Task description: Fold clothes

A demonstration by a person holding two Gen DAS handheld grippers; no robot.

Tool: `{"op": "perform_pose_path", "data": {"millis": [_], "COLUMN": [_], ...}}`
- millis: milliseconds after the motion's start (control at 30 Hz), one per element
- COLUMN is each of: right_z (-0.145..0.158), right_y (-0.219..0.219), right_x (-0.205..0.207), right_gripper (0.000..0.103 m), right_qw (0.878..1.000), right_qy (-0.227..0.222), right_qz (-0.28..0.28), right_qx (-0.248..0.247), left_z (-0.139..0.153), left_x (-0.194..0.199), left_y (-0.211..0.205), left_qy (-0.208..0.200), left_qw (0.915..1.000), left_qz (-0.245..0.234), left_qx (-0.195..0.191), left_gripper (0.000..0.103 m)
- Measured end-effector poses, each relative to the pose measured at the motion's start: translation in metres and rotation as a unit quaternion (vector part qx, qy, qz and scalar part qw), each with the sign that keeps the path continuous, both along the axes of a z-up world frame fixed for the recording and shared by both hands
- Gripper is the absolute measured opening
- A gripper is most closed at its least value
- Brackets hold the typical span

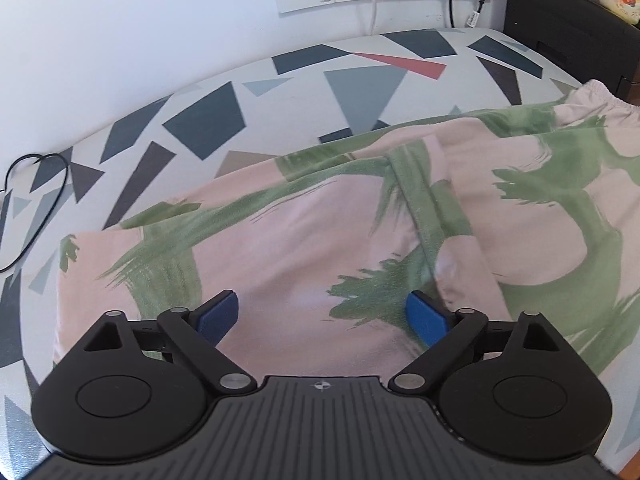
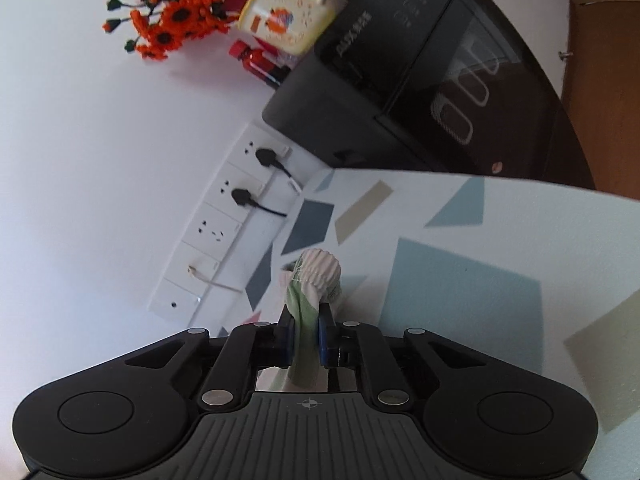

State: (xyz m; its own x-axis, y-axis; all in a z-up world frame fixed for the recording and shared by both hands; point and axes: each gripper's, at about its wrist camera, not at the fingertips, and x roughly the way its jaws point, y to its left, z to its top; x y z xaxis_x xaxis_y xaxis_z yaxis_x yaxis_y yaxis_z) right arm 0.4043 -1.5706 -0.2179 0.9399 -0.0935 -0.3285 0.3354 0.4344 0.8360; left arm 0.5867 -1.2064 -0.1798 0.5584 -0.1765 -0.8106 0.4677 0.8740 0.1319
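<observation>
Trousers [image 1: 360,216], pink with green brush strokes, lie spread on the patterned worktop [image 1: 208,120], stretching ahead of the left gripper [image 1: 322,316] and off to its right, where the gathered waistband sits far out beside a black box.

To fold them well, I would say the loose side needs pinning or gripping before the held end is carried over. The left gripper should close on the cloth edge near it, so the fabric does not drag. The lift on the other side should then stay low and even, with the crease laid straight across.

Left jaws stand spread wide, blue pads well apart, hanging over the pink cloth between them. I cannot tell whether they touch it, and they hold nothing.

Right gripper [image 2: 305,336] has its jaws pressed nearly together, pinching a bunched fold of the trousers. The elastic waistband [image 2: 320,270] puffs out just beyond the tips. Past it lies bare worktop, then sockets [image 2: 224,232] on the wall.
</observation>
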Motion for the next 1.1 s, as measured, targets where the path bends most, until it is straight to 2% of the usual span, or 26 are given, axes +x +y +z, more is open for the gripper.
{"op": "perform_pose_path", "data": {"millis": [67,133,167,367,533,567,633,667,733,900,1000,1100], "right_z": [-0.002,-0.007,-0.010,-0.019,-0.020,-0.020,-0.020,-0.020,-0.017,0.017,0.033,0.057], "right_y": [-0.008,-0.013,-0.014,-0.011,-0.005,-0.004,-0.003,-0.002,0.000,-0.002,-0.001,0.011], "right_x": [-0.003,-0.002,-0.001,0.020,0.041,0.045,0.054,0.058,0.061,0.042,0.044,0.051], "right_gripper": [0.014,0.025,0.035,0.049,0.049,0.047,0.031,0.017,0.015,0.011,0.011,0.011], "right_qw": [1.000,1.000,0.999,0.997,0.996,0.995,0.994,0.993,0.993,0.997,0.996,0.993], "right_qy": [0.009,0.028,0.036,0.071,0.078,0.080,0.092,0.097,0.099,0.037,0.045,0.036], "right_qz": [0.005,0.010,0.012,0.023,0.028,0.030,0.038,0.043,0.046,0.016,0.026,0.050], "right_qx": [0.006,0.011,0.012,-0.012,-0.044,-0.048,-0.049,-0.047,-0.050,-0.060,-0.077,-0.097], "left_z": [-0.001,-0.001,-0.001,0.001,0.000,0.000,-0.001,-0.001,-0.001,-0.001,-0.003,-0.002], "left_x": [-0.003,-0.003,-0.003,0.003,0.004,0.004,0.006,0.007,0.009,0.011,0.009,0.015], "left_y": [-0.006,-0.010,-0.011,-0.012,-0.015,-0.015,-0.014,-0.013,-0.013,-0.021,-0.026,-0.023], "left_qy": [-0.005,-0.010,-0.009,0.000,-0.007,-0.006,-0.003,0.000,0.005,0.007,-0.004,0.014], "left_qw": [1.0000,0.9999,0.9999,1.0000,0.9998,0.9998,0.9999,0.9999,1.0000,0.9999,0.9998,0.9999], "left_qz": [-0.002,-0.004,-0.004,-0.003,-0.015,-0.015,-0.011,-0.008,-0.005,-0.009,-0.013,-0.006], "left_qx": [0.002,0.006,0.006,0.004,0.013,0.012,0.008,0.006,0.003,0.011,0.011,-0.005], "left_gripper": [0.095,0.095,0.095,0.095,0.095,0.095,0.097,0.098,0.098,0.098,0.100,0.100]}}
